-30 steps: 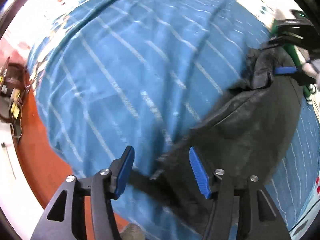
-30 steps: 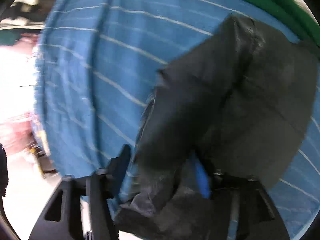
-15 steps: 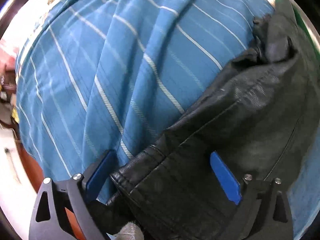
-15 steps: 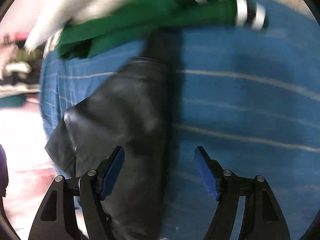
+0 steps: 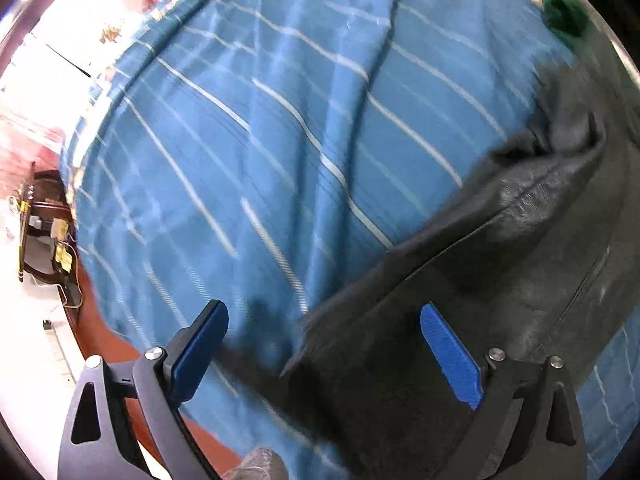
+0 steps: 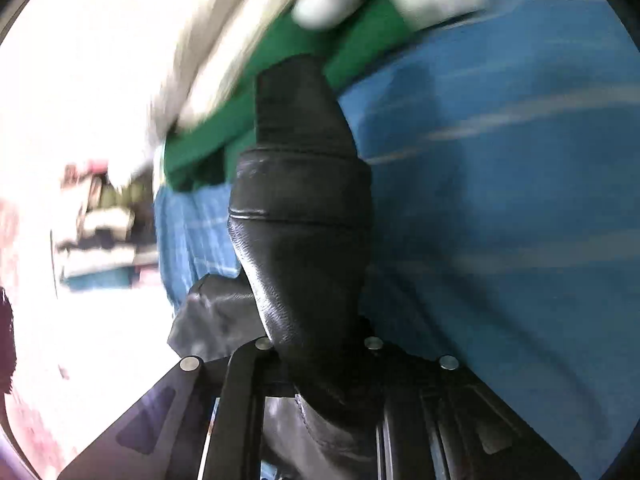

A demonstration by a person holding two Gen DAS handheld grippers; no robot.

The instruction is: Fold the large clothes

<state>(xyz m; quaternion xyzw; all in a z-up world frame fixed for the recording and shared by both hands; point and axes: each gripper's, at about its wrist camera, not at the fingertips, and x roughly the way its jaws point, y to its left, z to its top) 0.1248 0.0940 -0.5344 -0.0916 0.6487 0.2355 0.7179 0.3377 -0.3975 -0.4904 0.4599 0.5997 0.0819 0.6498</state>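
**Garment position relative to fingers**

Leather-look black garment (image 5: 500, 280) is seen lying on a blue striped sheet (image 5: 260, 160), toward the right and near side of the left-wrist view. The surface beneath the sheet cannot be identified. The left gripper (image 5: 320, 344) is held with its fingers (image 5: 450, 354) spread wide and nothing between them; the garment's near edge lies under the gap and below the right-hand finger. In the right-wrist view, the right gripper (image 6: 316, 360) is closed on a bunched part of the same garment (image 6: 300, 220), with the pads hidden by the material. The held part runs away from the fingers toward the far side, its long axis roughly in line with them, and ends near a green cloth (image 6: 280, 92) at the far edge of the sheet.

The surface of the garment is shown as glossy, grained and seamed, with stiff creases. It is judged that the next fold depends on the free edge under the left gripper, which is the nearer one to it.
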